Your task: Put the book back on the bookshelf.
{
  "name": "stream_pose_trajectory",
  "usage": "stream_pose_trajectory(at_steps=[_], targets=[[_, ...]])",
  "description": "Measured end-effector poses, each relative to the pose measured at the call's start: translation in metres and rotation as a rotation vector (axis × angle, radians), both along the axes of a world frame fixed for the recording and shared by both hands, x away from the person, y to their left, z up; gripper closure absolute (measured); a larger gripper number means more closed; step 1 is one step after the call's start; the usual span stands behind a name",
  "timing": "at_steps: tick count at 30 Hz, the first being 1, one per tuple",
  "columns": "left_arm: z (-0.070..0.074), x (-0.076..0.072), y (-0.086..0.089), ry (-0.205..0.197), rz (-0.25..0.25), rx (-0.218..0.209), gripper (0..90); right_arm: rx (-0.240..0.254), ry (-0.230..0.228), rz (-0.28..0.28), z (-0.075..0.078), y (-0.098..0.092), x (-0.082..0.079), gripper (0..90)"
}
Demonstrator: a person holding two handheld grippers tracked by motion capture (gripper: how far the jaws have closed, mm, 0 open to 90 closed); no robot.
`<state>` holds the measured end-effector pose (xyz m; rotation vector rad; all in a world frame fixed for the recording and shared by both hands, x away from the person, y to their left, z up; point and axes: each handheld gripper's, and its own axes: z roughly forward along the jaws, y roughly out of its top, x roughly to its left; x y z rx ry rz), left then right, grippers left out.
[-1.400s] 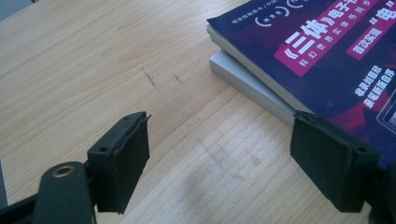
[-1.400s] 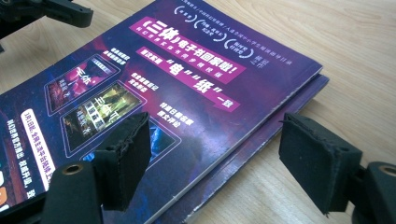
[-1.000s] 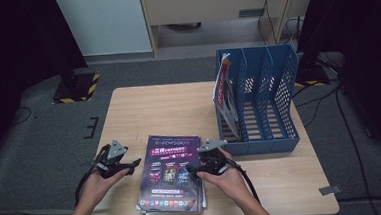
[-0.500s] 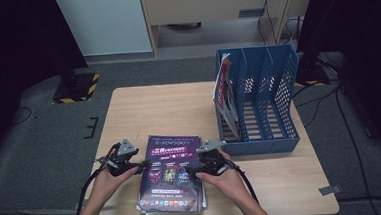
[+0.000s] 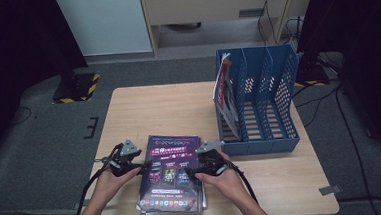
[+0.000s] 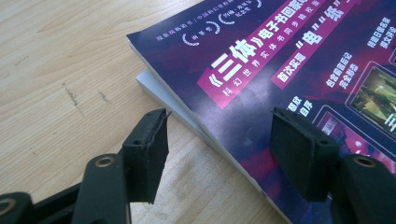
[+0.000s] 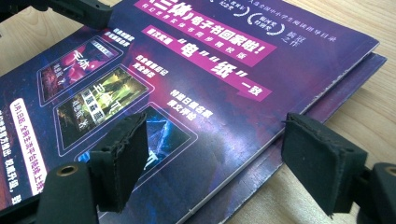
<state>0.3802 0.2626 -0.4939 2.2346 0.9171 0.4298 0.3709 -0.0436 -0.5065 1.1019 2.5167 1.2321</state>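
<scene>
Purple magazine stack [image 5: 172, 173] near table's [image 5: 143, 110] front edge. My left gripper [image 6: 219, 140], jaws just closing, straddles its left edge unclamped; right gripper [image 7: 224, 149] spread, straddling its right edge.

1. You are seated in a lab or recording room fitted out like an office corner.
2. Your wooden table [image 5: 168, 109] stands alone on grey carpet [image 5: 41, 161], with dark curtains [image 5: 4, 43] hung on both sides.
3. A stand base with yellow-black hazard tape [image 5: 77, 88] and loose cables [image 5: 299, 28] on the floor point to test equipment.
4. The blue file rack [image 5: 265, 100] and pale cabinet [image 5: 212, 6] behind it supply the office look.
</scene>
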Motion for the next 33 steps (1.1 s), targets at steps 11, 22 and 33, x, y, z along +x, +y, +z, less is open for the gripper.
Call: stream_pose_trajectory(at_steps=[11,22,33], targets=[[-0.0010,-0.0004,-0.0020,0.025,-0.002,-0.022,41.4,0.008,0.010,-0.004,-0.0001,0.0000,0.0017,20.9],[-0.0026,0.0027,-0.0034,0.065,-0.005,-0.056,40.0,0.000,0.021,-0.016,0.0002,-0.0017,0.0021,19.0],[-0.0037,0.0045,-0.0076,0.087,-0.026,-0.063,32.8,-0.009,0.028,-0.008,-0.0018,-0.0032,0.0016,18.5]])
